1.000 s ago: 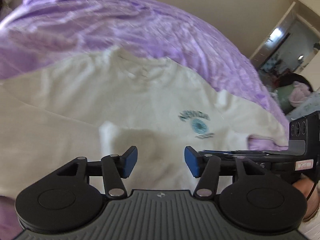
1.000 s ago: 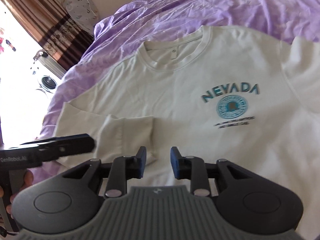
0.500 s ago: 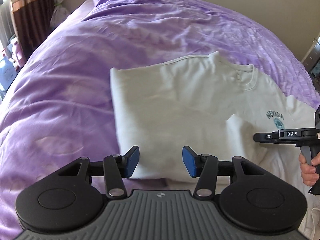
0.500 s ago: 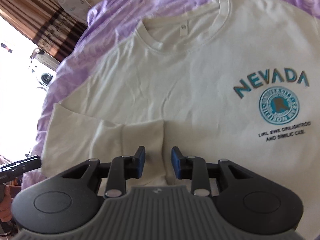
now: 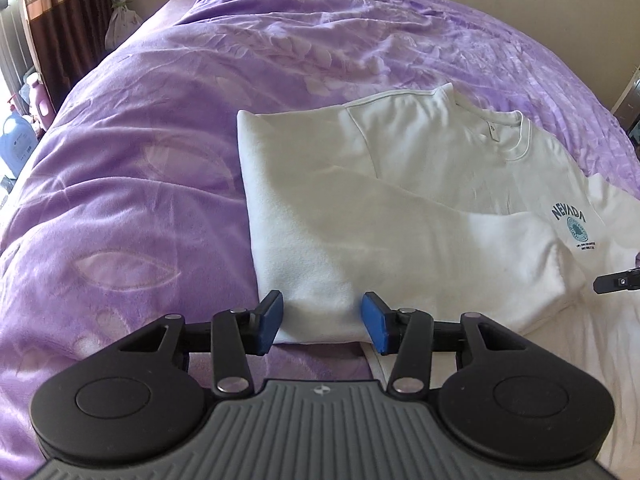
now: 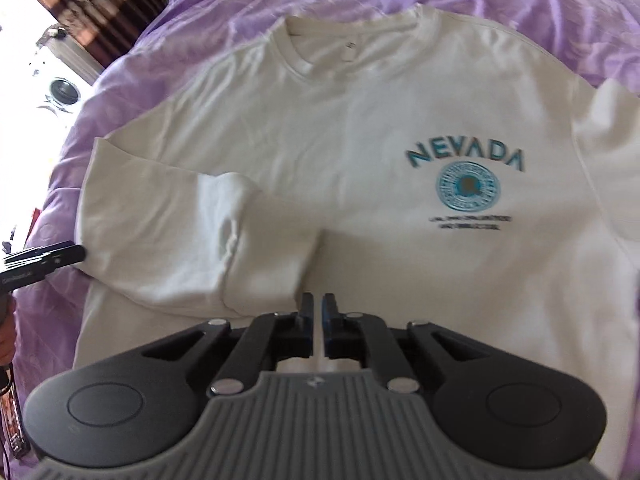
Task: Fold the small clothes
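Bedspread [image 5: 160, 128], purple, runs off every edge. One cream sweatshirt [image 6: 340, 128] lies flat on it, its right sleeve cut off, small print under NEVADA blurred. Left hand-held gripper [image 5: 322, 322] has been narrowing, jaws still spread astride the sweatshirt's folded corner. Right hand-held gripper [image 6: 318, 326] pinches cream sweatshirt fabric near the folded cuff.

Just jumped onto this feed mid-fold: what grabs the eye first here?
A white sweatshirt with a teal NEVADA print lies on a purple bedspread, one sleeve folded across its front. The right gripper has just closed, nearly shut over the cloth near the cuff; the left gripper stands open at the folded edge.
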The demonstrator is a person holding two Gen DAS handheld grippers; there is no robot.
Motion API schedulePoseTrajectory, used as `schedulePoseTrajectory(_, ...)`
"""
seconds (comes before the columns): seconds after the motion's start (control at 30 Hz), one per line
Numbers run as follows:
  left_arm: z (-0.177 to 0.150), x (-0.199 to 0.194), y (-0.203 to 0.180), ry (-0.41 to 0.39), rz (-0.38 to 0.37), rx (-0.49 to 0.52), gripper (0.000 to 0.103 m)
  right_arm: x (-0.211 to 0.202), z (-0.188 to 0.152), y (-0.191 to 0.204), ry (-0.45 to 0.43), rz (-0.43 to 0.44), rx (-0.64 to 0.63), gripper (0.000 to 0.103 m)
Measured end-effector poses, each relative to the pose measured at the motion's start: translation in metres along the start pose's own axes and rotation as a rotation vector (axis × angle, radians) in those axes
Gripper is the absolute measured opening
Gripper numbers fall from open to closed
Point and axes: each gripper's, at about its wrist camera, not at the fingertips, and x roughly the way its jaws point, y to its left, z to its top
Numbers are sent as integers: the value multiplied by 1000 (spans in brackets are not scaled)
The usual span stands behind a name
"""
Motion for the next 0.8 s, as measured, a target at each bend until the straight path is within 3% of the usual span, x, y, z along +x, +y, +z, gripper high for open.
schedulePoseTrajectory(0.03,0,-1,2,0,-3,-5,55,-3,2,0,11,-3,5,9)
schedulePoseTrajectory(0.13,0,-3,8,0,-5,-16,55,-13,3,2,12,6,5,40)
schedulePoseTrajectory(0.33,1,-2,19,-2,-26,-72,55,19,9,2,-18,85,95,45)
schedulePoseTrajectory(0.47,1,-4,21,-6,-22,-68,55,62,8,-17,5,144,210,40)
schedulePoseTrajectory(0.57,2,-3,22,-3,-16,-69,55,73,4,-24,-28,200,245,4)
schedulePoseTrajectory(0.8,5,-10,24,-47,-5,-94,55,36,8,-15,-115,235,201,0)
